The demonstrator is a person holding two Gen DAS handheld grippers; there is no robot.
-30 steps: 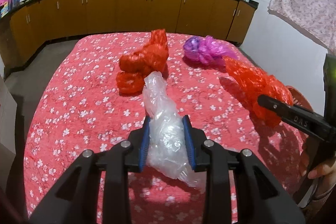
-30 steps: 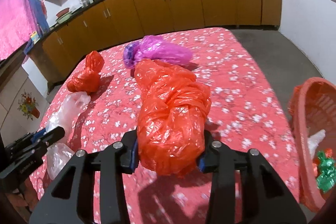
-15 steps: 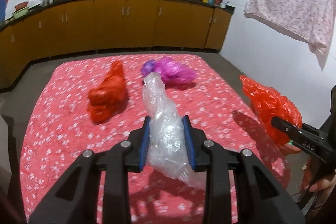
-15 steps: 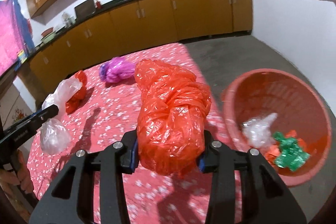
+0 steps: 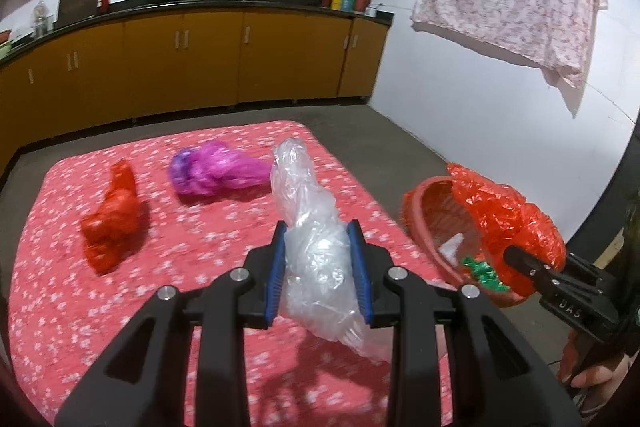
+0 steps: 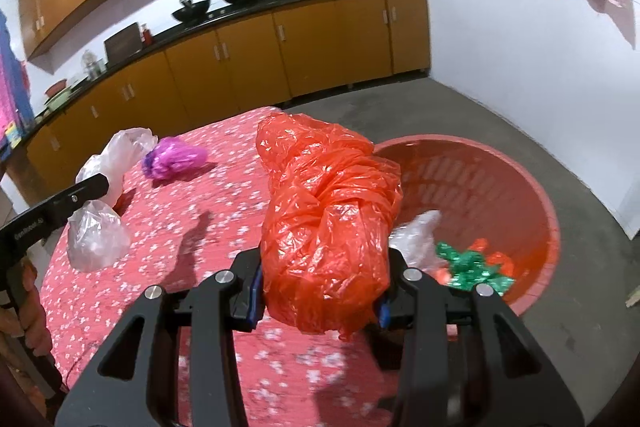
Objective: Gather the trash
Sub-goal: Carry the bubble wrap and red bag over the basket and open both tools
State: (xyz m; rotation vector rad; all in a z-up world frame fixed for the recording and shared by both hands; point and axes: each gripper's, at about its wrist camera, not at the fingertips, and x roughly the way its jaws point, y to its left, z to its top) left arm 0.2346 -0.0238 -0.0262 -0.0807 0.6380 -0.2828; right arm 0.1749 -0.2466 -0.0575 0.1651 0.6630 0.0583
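The red bag is being carried in the clenched right gripper, and it is now hanging at the near rim of the red basket, which stands on the floor off the cloth's right edge. A second ago this bag was over the middle of the flowered cloth with only the basket's rim in sight; the right wrist view is now showing the whole bowl, with clear, green and red scraps already lying in it. The clear bag is being gripped between the blue pads of the left gripper, and it is trailing the red one, having swung from the centre of the cloth toward its right edge. Still lying near the far edge: a purple bag and a second red bag. Judgement: both loads are being delivered, red first; release looks close, and two pieces are waiting for another trip.
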